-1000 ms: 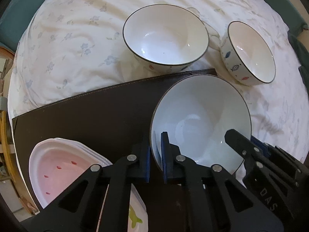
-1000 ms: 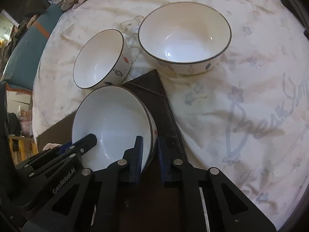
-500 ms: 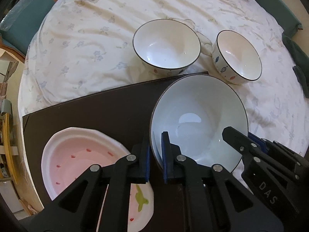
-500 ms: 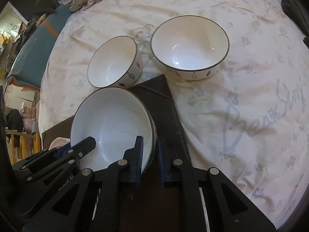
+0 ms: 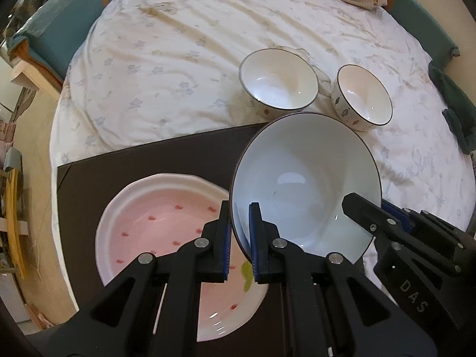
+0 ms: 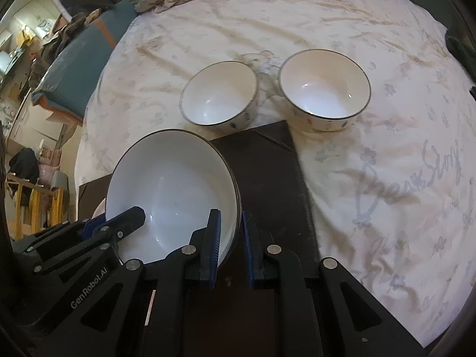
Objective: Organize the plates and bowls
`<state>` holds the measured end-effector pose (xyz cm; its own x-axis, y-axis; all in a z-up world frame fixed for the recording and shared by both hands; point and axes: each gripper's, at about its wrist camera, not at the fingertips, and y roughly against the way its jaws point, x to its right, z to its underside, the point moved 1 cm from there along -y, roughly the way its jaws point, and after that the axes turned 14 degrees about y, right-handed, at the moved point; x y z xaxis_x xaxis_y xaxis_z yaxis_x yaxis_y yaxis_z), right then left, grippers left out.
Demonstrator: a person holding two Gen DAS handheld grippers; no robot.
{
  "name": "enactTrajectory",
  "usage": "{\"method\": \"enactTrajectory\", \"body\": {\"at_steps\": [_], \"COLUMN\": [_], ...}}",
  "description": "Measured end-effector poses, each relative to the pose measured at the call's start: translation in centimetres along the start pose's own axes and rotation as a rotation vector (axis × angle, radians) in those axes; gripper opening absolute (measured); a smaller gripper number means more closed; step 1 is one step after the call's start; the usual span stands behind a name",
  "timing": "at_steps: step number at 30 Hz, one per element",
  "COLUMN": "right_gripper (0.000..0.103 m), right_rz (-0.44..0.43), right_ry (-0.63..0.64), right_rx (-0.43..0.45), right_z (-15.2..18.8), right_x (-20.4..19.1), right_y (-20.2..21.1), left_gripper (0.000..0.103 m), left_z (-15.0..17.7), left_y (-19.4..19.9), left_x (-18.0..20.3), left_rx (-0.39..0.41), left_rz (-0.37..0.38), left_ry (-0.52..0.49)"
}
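Now the large white bowl hangs higher than a second ago, carried clear of the dark mat. The left gripper clenches its near-left rim; the right gripper clamps the opposite rim. More of the pink plate shows beneath. Two smaller bowls, one left and one right, wait on the far bedsheet; stacking probably follows.
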<state>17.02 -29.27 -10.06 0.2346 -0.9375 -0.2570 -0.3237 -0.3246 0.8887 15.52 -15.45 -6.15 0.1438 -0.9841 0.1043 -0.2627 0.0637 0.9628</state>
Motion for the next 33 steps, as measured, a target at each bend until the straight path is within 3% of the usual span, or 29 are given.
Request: {"method": "enactTrajectory", "body": {"at_steps": [10,18,27,33], "right_gripper": [0.016,0.017,0.017,0.017], "right_rz": [-0.06,-0.184,-0.19,-0.201], "right_ry": [0.066,0.111,0.134,0.108], "right_rx": [0.023,-0.034,-0.122,-0.117], "right_z": [1.2,1.9,3.3,4.3], "right_x": [-5.3,-9.5,-12.3,-12.3], "right_y": [1.1,-1.1,-5.0,-6.3], "left_gripper": [0.008,0.008,0.008,0.008], "left_z": [1.6,3.1,3.9,4.1], "left_y": [1.9,1.2,-1.5,-2.6], "left_x": [-6.2,-11.7,-13.6,-13.3], "left_rx": [0.004,-0.036,-0.091,-0.101], "left_rz": [0.001,-0.009,-0.074,-0.157], "left_ry": [0.055,0.116,0.153,0.163]}}
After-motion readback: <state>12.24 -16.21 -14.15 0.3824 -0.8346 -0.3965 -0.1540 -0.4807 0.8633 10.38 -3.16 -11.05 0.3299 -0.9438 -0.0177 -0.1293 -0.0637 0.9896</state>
